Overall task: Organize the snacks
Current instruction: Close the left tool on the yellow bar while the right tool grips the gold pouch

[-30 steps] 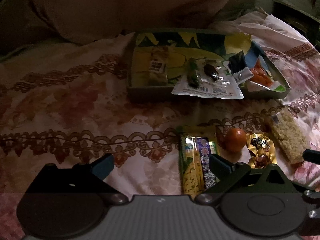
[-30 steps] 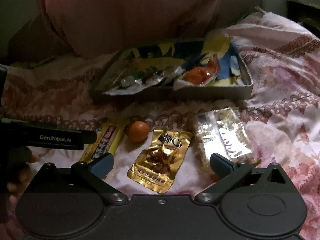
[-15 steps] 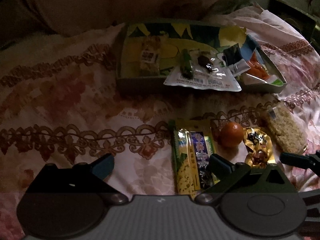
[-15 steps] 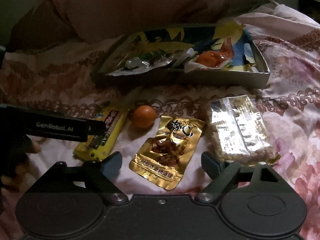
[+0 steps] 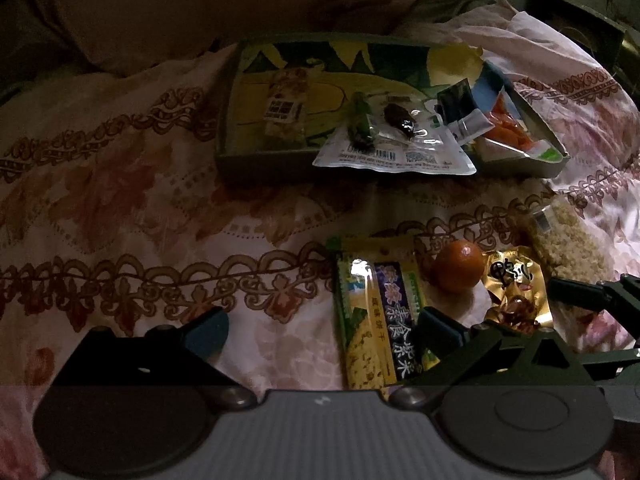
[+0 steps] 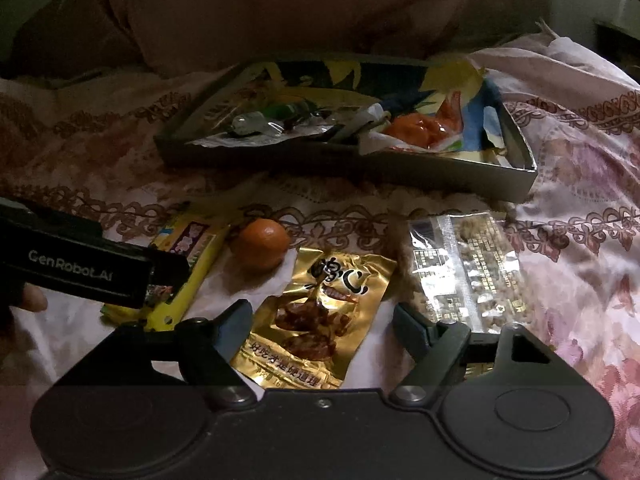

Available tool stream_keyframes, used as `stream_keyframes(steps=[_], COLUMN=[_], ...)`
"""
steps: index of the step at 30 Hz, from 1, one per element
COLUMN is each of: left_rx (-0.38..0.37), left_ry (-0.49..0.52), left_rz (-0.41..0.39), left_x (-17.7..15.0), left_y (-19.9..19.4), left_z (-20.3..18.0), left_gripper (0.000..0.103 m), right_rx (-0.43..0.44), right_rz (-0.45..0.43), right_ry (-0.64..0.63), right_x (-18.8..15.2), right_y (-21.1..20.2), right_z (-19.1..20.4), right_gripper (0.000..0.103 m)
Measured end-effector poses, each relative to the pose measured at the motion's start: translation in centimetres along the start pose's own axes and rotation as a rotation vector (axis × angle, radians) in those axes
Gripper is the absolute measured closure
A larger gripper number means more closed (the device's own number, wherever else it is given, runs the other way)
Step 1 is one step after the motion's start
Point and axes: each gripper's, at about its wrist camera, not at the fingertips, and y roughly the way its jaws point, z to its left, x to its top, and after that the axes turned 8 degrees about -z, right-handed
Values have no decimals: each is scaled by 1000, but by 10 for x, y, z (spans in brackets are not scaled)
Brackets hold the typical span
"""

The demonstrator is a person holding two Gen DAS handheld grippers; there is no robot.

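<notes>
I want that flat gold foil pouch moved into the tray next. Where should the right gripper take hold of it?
Grip the gold foil pouch across its near bottom edge, coming low from the near side. It lies flat on the bedspread, directly between the open right gripper fingers, tangerine clear beyond it.

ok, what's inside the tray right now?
The tray holds a clear bar packet, a white pouch hanging over the front wall with green and dark candies on it, and an orange snack bag. Whatever lies beneath the pouch is hidden.
</notes>
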Motion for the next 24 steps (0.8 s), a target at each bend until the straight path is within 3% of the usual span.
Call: stream_keyframes(steps=[24], left_rx=[-16], left_ry=[6], left_rz=[23], left_x=[1], left_y=[12], left_z=[-7], left_gripper=[0], right_rx=[-2], right_rz=[14], right_ry=[31], right_x=[-1], right_y=[3], right_z=[3], right_gripper=[27])
